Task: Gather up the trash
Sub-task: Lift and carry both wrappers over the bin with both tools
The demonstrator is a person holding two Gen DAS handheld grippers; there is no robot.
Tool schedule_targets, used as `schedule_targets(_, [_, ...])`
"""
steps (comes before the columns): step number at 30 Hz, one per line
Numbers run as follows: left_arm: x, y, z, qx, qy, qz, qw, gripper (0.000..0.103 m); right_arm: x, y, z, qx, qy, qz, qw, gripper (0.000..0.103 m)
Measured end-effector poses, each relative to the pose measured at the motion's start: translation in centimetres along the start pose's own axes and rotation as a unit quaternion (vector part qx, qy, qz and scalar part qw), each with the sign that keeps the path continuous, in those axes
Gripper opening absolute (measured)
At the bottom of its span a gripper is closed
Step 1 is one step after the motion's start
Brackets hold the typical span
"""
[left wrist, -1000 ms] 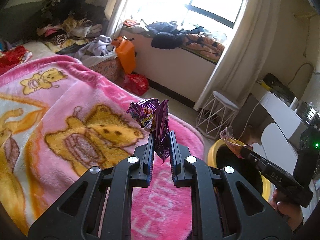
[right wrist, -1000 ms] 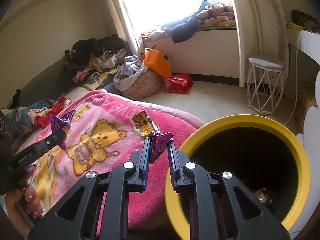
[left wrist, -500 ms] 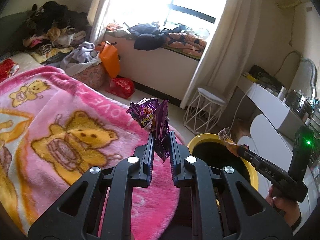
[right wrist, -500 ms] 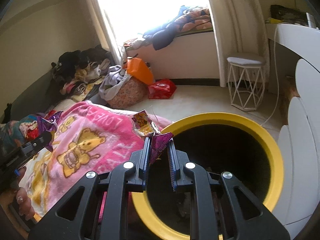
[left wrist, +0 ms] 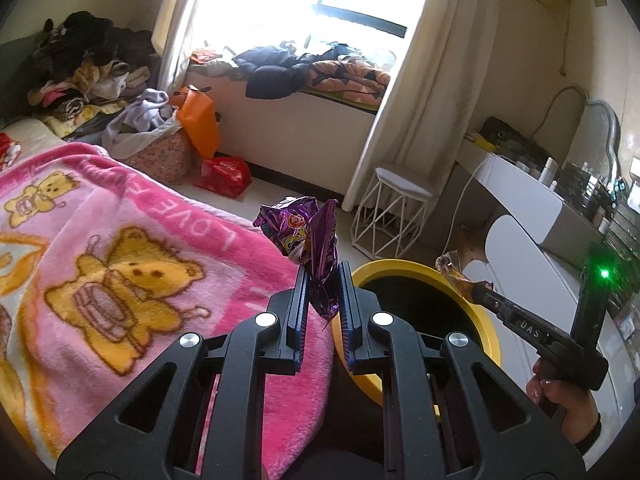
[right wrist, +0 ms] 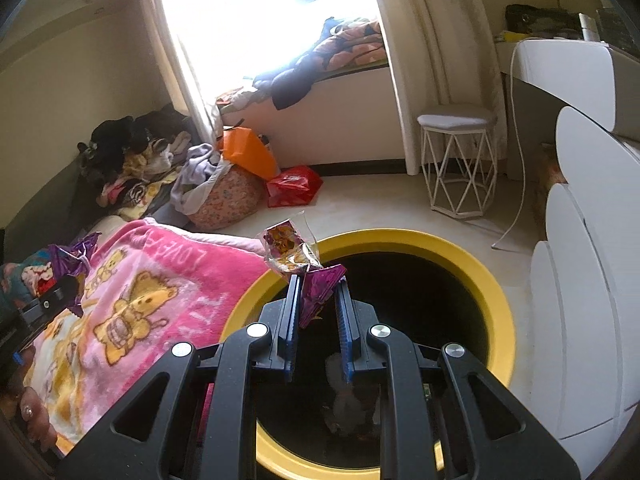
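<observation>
While gripped: two wrappers (left wrist: 316, 240) (right wrist: 300, 260) (one per hand-held gripper) | one bin (right wrist: 460, 252)

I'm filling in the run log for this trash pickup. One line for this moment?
left gripper: shut on purple wrapper | right gripper: shut on snack wrapper, over yellow bin | nothing dropped yet

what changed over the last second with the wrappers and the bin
Both grippers swung from over the pink blanket toward the yellow-rimmed bin; the right gripper now hangs over its opening. Unchanged: each stays clamped on its wrapper, purple wrapper left, crumpled wrapper right.
</observation>
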State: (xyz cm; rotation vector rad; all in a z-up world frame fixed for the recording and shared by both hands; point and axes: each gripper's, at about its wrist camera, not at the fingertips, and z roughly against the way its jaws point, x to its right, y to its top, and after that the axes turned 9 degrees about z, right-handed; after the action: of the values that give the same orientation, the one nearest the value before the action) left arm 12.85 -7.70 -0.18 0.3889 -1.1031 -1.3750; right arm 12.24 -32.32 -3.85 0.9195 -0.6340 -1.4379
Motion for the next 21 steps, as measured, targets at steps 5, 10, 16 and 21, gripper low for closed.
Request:
schedule_targets(5, [1.4, -0.5, -0.5, -0.008, -0.009, -0.014, 0.9998, 0.010, 0.9, -0.2, 0.1, -0.004, -0.009, -0.004, 1.000, 0.017])
schedule_targets(10, [2.6, -1.1, -1.3, -0.019, -0.019, -0.028, 0.9993, 0.010, 2.0, -0.6, 0.2, -0.010, -0.018, -0.012, 1.000, 0.017])
schedule_targets(16, [4.1, -2.1, -2.4, -0.035, -0.028, -0.046, 0.9979, 0.010, 2.9, -0.9, 0.0, -0.017, -0.027, -0.016, 0.999, 0.017])
schedule_targets(21, [5.3, -2.9, -3.4, -0.046, -0.034, -0.063, 0.9963, 0.010, 3.5, -1.1, -0.1, -0.023, -0.034, -0.015, 0.999, 0.017])
